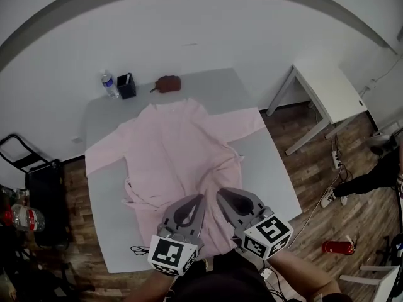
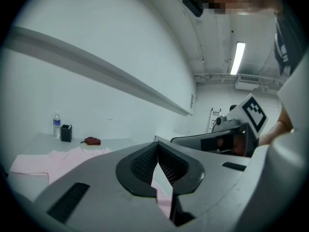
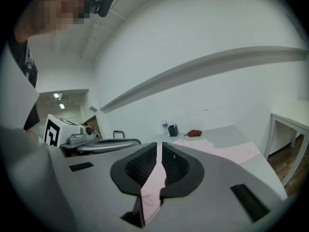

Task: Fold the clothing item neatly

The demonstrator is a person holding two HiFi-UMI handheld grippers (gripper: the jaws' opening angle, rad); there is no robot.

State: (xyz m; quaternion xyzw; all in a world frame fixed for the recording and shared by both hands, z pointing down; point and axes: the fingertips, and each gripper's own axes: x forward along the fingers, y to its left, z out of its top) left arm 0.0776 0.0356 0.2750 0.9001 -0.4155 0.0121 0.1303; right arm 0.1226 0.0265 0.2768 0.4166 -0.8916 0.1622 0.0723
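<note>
A pale pink long-sleeved garment [image 1: 170, 150] lies spread flat on the grey table [image 1: 107, 231], collar at the far end and sleeves out to both sides. My left gripper [image 1: 200, 197] and right gripper [image 1: 220, 192] hover side by side over its near hem, both shut, tips pointing to the far side. The cloth shows no lift. In the left gripper view the left gripper [image 2: 157, 151] has its jaws together, with the garment [image 2: 43, 161] below. In the right gripper view the right gripper [image 3: 159, 151] is also shut; pink garment [image 3: 227, 151] shows through the slit under the jaws.
At the table's far edge stand a water bottle [image 1: 109, 84], a black cup [image 1: 126, 86] and a dark red pouch [image 1: 168, 83]. A thin black cable [image 1: 140, 251] lies at the near left corner. A white side table [image 1: 327, 90] stands right, a black cart [image 1: 38, 187] left.
</note>
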